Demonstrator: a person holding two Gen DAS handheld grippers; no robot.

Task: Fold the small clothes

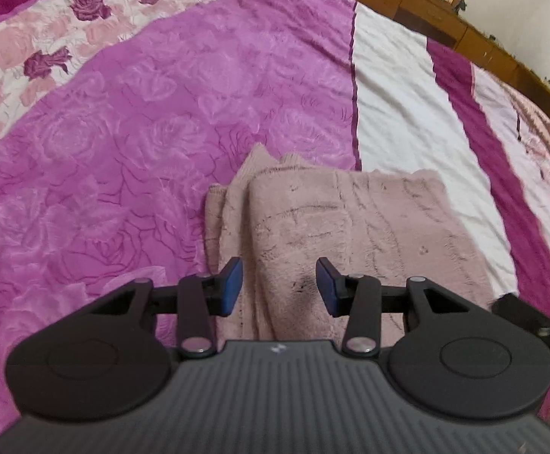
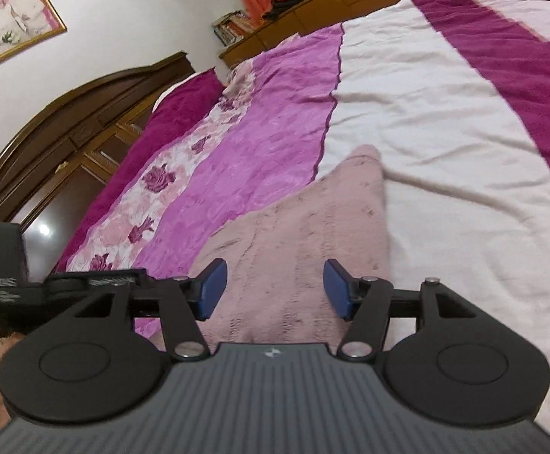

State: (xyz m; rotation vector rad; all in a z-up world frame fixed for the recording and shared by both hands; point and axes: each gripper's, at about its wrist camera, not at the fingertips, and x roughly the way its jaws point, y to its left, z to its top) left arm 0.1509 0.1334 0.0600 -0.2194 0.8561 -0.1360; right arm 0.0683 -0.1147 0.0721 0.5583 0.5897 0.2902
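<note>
A small fuzzy pale-pink garment [image 1: 350,234] lies folded on the bed, with layered edges bunched at its far left. My left gripper [image 1: 279,287] is open just above its near end, blue pads [image 1: 231,283] apart, holding nothing. In the right wrist view the same garment [image 2: 305,234] stretches ahead to a pointed far corner. My right gripper [image 2: 275,289] is open over its near part and empty. The left gripper's body [image 2: 17,280] shows at the left edge of the right wrist view.
The bedspread [image 1: 123,151] has purple rose-patterned, white and magenta stripes. A wooden headboard [image 2: 66,113] stands at the left, with a low wooden shelf [image 1: 445,11] along the bed's far side. A framed photo [image 2: 13,15] hangs on the wall.
</note>
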